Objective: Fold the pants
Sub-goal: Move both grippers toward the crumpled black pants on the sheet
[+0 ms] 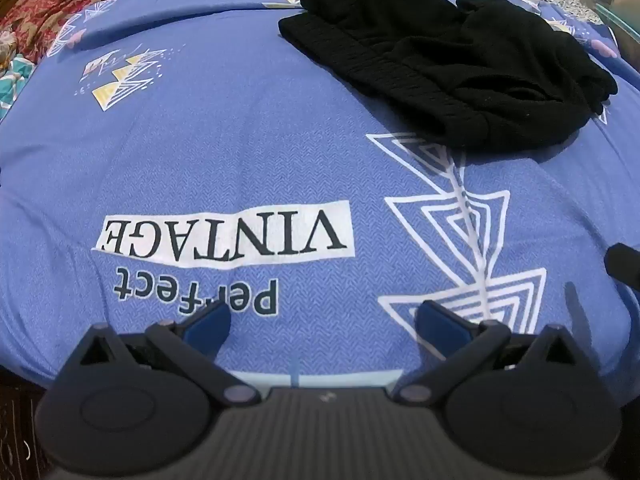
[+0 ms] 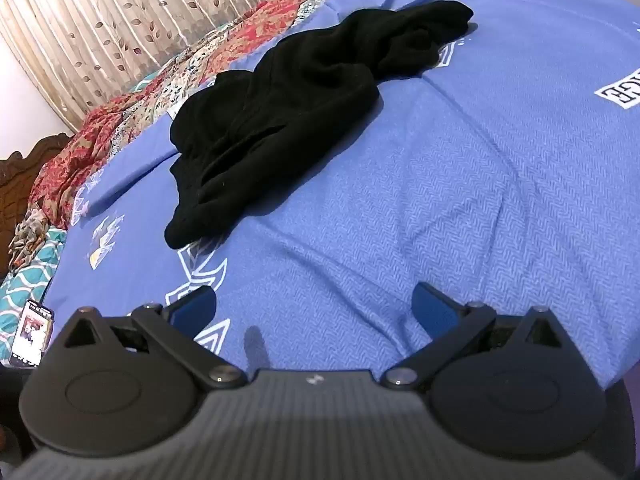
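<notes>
We see black pants (image 1: 444, 64) lying crumpled, perhaps half folded, on the blue bedsheet (image 1: 240, 152); our left gripper (image 1: 323, 322) and right gripper (image 2: 314, 306) both gape wide, holding nothing

A blue bedspread (image 1: 248, 152) printed with white triangles and "perfect VINTAGE" fills both frames. A red floral quilt (image 2: 80, 152) lies upper left, leaf-patterned curtains (image 2: 100, 20) behind, a phone (image 2: 32, 334) lower left.
</notes>
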Demonstrator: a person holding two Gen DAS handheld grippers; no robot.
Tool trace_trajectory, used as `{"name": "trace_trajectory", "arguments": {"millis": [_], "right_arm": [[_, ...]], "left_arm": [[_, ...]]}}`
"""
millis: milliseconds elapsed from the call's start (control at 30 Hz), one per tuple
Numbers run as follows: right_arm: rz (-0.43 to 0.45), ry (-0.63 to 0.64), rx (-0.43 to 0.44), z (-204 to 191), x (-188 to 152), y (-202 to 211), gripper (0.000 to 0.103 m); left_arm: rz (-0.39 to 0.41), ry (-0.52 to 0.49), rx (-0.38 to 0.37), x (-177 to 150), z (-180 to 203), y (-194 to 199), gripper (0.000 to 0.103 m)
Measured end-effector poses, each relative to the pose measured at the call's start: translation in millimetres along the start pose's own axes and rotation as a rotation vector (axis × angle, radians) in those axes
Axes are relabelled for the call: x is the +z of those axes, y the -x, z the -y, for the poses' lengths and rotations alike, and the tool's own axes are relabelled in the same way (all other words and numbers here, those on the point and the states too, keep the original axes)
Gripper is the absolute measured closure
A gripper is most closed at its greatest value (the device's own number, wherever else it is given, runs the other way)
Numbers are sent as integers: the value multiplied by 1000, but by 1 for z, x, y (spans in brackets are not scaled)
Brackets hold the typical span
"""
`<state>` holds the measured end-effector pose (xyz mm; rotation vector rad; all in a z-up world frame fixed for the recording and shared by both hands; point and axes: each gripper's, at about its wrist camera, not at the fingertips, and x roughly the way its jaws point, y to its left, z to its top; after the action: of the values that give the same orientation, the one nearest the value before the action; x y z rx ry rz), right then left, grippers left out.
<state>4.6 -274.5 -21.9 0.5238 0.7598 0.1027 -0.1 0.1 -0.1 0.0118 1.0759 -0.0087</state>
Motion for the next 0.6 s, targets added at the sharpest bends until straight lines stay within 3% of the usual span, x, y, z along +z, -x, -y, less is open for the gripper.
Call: {"name": "trace_trajectory", "arguments": {"millis": [300,367,467,600], "right_arm": [[10,-12,10,-1,0,-1,0],[15,-15,12,-3,1,3,0],[36,-25,12,-2,2,10,1],[66,-27,-13,-5,5,13,22]], "left_arm": [[-53,-18,-41,15,-2,-3,0],[-58,37,-92,32,-14,0,0],[-5,158,-165,61,-31,13,0],[-18,267,-284,94,-26,7,0]]}}
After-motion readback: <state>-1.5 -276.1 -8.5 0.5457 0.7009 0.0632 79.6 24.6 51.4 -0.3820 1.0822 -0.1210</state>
